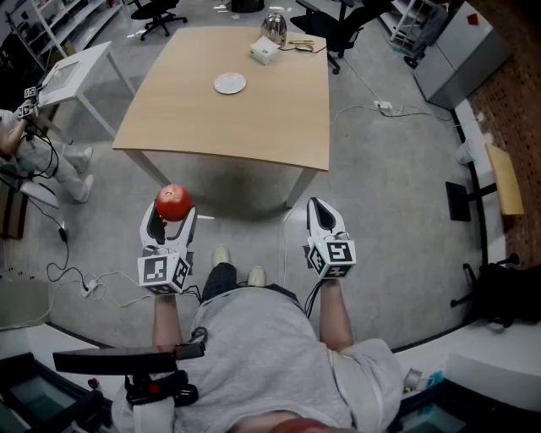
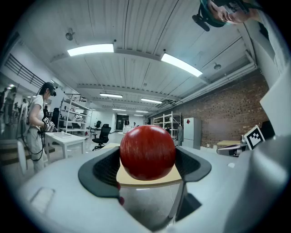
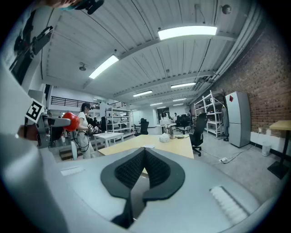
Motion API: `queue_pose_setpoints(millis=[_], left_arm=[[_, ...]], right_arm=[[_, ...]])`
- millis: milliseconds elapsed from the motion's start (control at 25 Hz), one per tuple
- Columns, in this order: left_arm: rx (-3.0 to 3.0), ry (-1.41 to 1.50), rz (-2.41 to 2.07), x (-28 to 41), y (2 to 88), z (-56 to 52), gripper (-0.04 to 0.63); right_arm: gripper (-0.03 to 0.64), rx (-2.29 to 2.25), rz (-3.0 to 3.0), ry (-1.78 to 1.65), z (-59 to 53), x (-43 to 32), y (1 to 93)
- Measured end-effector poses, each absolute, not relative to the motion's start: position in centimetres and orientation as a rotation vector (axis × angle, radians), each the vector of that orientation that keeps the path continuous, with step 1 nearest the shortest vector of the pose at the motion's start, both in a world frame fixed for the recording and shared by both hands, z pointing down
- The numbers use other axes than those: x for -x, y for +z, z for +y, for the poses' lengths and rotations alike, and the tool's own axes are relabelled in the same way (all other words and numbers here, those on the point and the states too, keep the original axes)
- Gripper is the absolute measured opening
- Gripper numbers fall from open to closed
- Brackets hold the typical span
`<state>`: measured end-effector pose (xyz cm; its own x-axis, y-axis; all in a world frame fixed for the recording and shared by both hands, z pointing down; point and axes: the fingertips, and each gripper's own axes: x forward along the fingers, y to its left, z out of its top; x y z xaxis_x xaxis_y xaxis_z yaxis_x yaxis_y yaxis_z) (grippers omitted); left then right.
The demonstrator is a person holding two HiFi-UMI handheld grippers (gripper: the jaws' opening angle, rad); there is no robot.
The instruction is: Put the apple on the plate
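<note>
One glossy red round apple (image 1: 172, 201) sits clamped in the left gripper (image 1: 172, 216). The black ribbed pads (image 2: 102, 169) press on its two sides, and the gripper is held about level. The right gripper (image 3: 144, 157) is clenched on nothing, with its pads meeting edge to edge.

The small white round plate (image 1: 230, 83) lies on the pale wooden surface (image 1: 254, 127), at about 1 o'clock from the apple in the head view and well apart from it. A stretch of grey floor lies between the person and the near edge. A shiny metal kettle (image 1: 274, 25) and a pale green tissue box (image 1: 264, 52) stand at 1 o'clock from the plate, near the far edge.

The step in hand looks like the carry. To do it well, walk up to the near edge before reaching, because the plate is too far off for a stretch from here. Hold the squeeze steady and the gripper level, since a round, smooth fruit could slip or turn in the pads. Bring the apple over the plate's middle and lower it until it rests there, and only then open. Dropped from above or set near the rim, it would likely roll off. The right gripper is best held aside at 3 o'clock.
</note>
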<state>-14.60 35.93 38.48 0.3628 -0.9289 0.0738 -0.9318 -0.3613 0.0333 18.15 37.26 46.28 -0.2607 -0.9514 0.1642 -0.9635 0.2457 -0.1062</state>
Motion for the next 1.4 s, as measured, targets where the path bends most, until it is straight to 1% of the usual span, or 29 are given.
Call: queue_pose_setpoints(millis=[680, 1040, 1400], left_arm=[[-2.537, 0.085, -1.734, 12.7, 38.8, 32.5, 0.397], [-2.543, 0.096, -1.687, 12.7, 40.0, 26.1, 0.397], [-2.548, 0.084, -1.652, 13.8, 40.1, 18.3, 0.397]], right_arm=[[0.006, -1.842, -2.481, 0.360, 34.0, -19.2, 47.3], [0.006, -1.833, -2.458, 0.384, 29.1, -18.2, 48.3], [0.006, -1.837, -2.419, 0.387, 21.9, -17.3, 47.8]])
